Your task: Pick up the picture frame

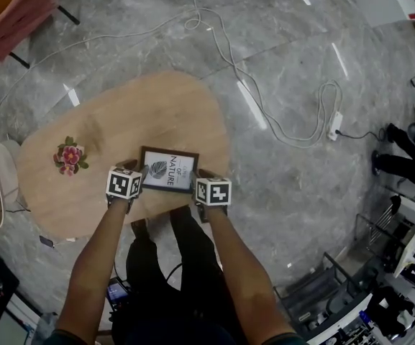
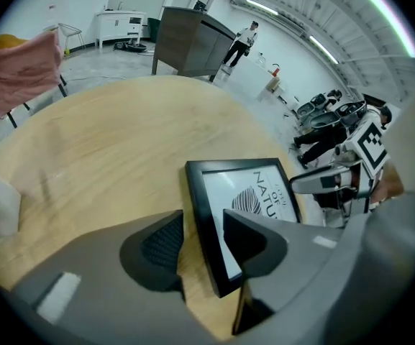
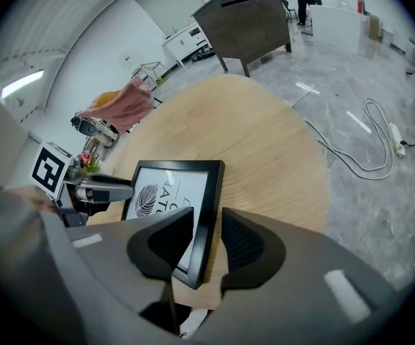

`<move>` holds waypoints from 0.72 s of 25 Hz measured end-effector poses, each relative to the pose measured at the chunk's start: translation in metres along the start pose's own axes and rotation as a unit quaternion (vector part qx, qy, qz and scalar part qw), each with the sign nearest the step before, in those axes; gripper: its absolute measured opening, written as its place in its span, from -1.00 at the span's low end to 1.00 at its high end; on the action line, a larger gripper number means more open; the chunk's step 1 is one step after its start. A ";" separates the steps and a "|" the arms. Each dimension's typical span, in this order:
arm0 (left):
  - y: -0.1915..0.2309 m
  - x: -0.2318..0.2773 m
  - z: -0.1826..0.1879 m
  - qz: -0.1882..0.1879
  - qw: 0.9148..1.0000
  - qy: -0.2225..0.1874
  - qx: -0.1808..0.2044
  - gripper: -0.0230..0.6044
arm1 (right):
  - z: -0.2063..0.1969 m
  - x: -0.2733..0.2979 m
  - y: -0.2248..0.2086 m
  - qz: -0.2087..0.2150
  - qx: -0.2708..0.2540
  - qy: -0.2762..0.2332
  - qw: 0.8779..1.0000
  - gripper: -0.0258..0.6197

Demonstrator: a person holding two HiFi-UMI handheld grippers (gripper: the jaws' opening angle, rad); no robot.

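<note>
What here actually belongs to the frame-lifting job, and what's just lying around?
In the job:
picture frame
left gripper, open over one frame edge
right gripper, open over the other frame edge
table under the frame

Just lying about:
flowers
pink cloth
power strip on the floor

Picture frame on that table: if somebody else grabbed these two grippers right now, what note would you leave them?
Left gripper: open, jaws straddling the left edge of the picture frame, not pressing on it.
Right gripper: open, jaws straddling the frame's right edge, not pressing on it.
The frame lies flat on the wooden table, near the person's side.
Done: both grippers are in place.
Left: close both on the edges, then lift, probably keeping it level.
</note>
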State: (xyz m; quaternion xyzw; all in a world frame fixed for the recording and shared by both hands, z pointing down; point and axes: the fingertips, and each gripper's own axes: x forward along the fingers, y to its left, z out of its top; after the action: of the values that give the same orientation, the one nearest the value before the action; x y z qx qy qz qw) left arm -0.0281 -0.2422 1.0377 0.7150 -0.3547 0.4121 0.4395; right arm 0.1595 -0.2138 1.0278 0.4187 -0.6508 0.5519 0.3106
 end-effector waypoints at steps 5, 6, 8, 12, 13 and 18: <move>0.003 0.001 0.001 0.016 1.000 -0.009 0.001 -0.49 | 0.000 0.008 -0.004 0.003 0.007 0.005 1.000 -0.60; 0.003 0.002 0.001 0.018 1.000 -0.010 -0.002 -0.49 | 0.000 0.009 -0.004 0.004 0.008 0.005 1.000 -0.60; -0.001 0.003 0.000 0.017 1.000 -0.011 -0.014 -0.65 | -0.002 0.010 -0.003 0.003 0.011 0.007 1.000 -0.62; -0.003 0.003 -0.001 0.024 0.999 -0.011 -0.026 -0.65 | -0.003 0.010 -0.002 -0.012 0.011 0.010 1.000 -0.63; -0.004 0.002 -0.001 0.024 0.999 -0.011 -0.027 -0.65 | -0.002 0.008 -0.002 -0.016 0.010 0.008 1.000 -0.63; -0.008 -0.017 0.013 0.031 0.999 -0.034 -0.022 -0.70 | 0.012 -0.012 0.005 -0.030 -0.003 -0.025 0.999 -0.66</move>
State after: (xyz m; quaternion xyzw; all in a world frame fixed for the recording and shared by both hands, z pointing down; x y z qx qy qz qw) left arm -0.0240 -0.2488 1.0162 0.7076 -0.4002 0.3931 0.4298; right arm 0.1608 -0.2231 1.0129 0.4513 -0.6472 0.5293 0.3120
